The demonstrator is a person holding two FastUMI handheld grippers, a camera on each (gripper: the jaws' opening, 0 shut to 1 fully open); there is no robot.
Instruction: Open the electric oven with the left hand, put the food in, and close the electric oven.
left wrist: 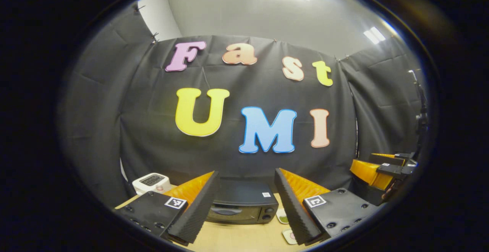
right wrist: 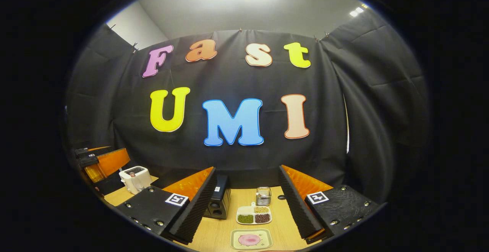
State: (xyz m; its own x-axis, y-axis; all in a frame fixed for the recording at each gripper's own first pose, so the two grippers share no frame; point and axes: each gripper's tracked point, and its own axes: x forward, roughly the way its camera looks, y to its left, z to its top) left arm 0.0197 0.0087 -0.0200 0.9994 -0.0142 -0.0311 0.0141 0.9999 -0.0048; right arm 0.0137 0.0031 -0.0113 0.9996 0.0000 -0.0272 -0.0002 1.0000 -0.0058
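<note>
The black electric oven [left wrist: 240,206] stands on the wooden table straight ahead of my left gripper [left wrist: 246,175], its door closed and its knobs on the right. My left gripper is open, held above the table and short of the oven, with nothing between its fingers. In the right gripper view the oven [right wrist: 221,200] is partly hidden behind a finger. My right gripper [right wrist: 247,170] is open and holds nothing. Below it lies a small plate with a pink piece of food [right wrist: 251,239].
A divided dish of beans [right wrist: 254,214] and a small wire-and-glass holder [right wrist: 263,195] sit to the right of the oven. A white toaster [left wrist: 152,183] stands to the oven's left. Black cloth walls close the booth behind the table [right wrist: 214,236].
</note>
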